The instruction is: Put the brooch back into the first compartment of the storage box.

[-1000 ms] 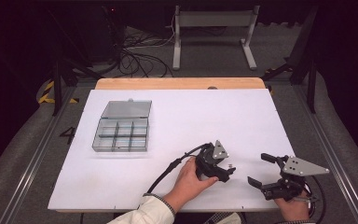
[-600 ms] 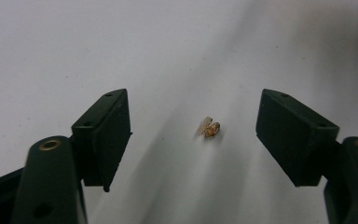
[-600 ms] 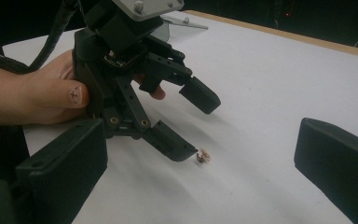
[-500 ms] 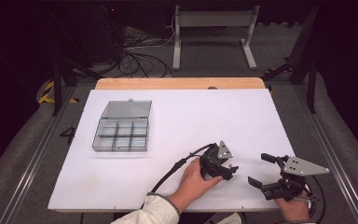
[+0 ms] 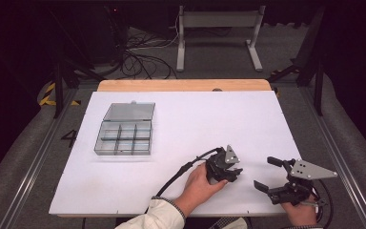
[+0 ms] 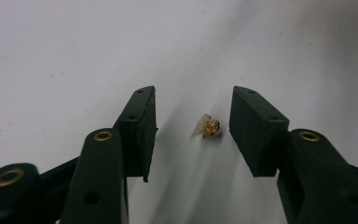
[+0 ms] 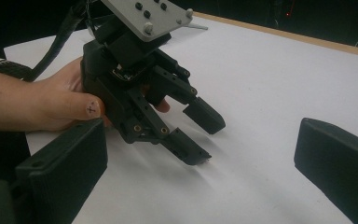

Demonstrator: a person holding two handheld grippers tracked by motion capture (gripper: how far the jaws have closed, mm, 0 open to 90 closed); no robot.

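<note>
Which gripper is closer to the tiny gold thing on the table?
Left. The left gripper has the tiny gold thing lying between its jaws, which have just been closing, not yet touching it. The right gripper sits off to the side, wide open.

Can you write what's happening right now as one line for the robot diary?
left gripper: jaws just closing around small gold part, not touching | right gripper: open, holding nothing | compartment box: lid open, far left

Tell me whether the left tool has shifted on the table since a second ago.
Barely. Against the compartment box, the left tool sits at about the same spot near the table front edge. Its jaws have just been closing around a small gold piece, not yet touching it.
</note>
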